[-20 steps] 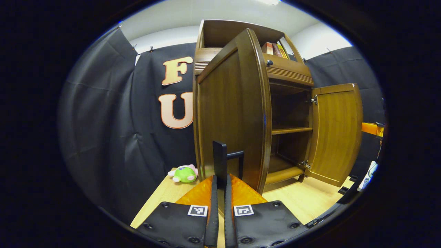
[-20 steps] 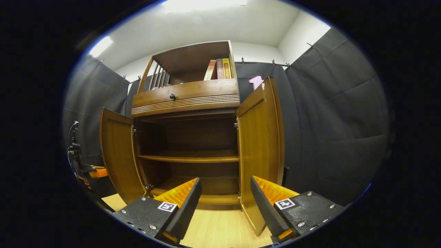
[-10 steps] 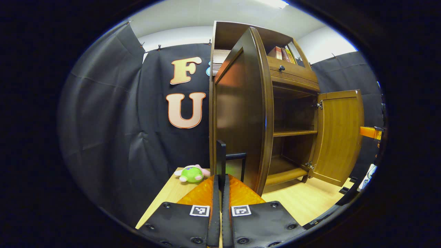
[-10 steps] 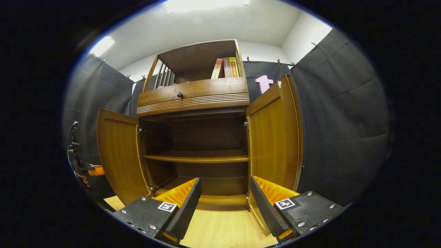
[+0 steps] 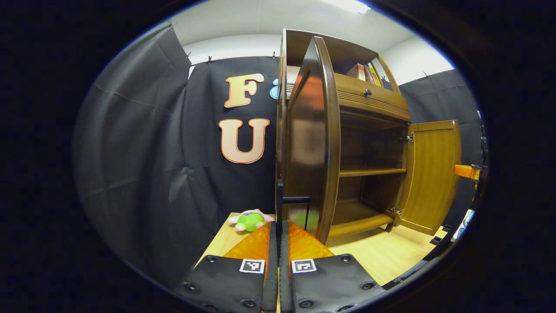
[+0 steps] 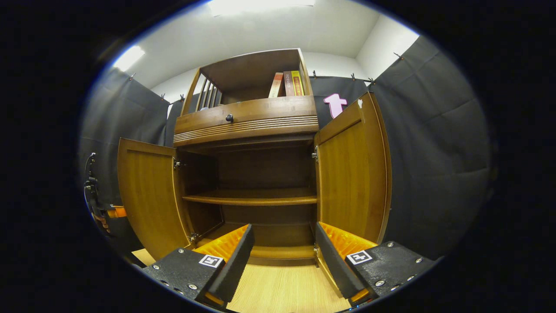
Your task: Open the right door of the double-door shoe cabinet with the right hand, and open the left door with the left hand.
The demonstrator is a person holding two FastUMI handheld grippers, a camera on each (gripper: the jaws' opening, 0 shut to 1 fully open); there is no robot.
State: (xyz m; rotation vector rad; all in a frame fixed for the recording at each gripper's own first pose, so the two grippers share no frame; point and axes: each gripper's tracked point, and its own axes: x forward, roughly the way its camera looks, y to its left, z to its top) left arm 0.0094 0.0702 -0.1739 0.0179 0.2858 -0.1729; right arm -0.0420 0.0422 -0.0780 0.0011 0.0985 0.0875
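The brown wooden shoe cabinet stands with both doors swung out. In the left gripper view the left door is edge-on right ahead, and my left gripper is shut on its black bar handle. The right door hangs open beyond it. In the right gripper view my right gripper is open and holds nothing, low in front of the cabinet's bare shelves. The right door is to its right, and the left door to its left.
A green plush toy lies on the light wood floor left of the cabinet. Books stand on the top shelf above a drawer with a black knob. Black cloth walls close in on both sides.
My left gripper has pulled the left door wider, so that it now stands nearly edge-on to the camera. The right door shows a wider inner face in the right gripper view. The right gripper stays open.
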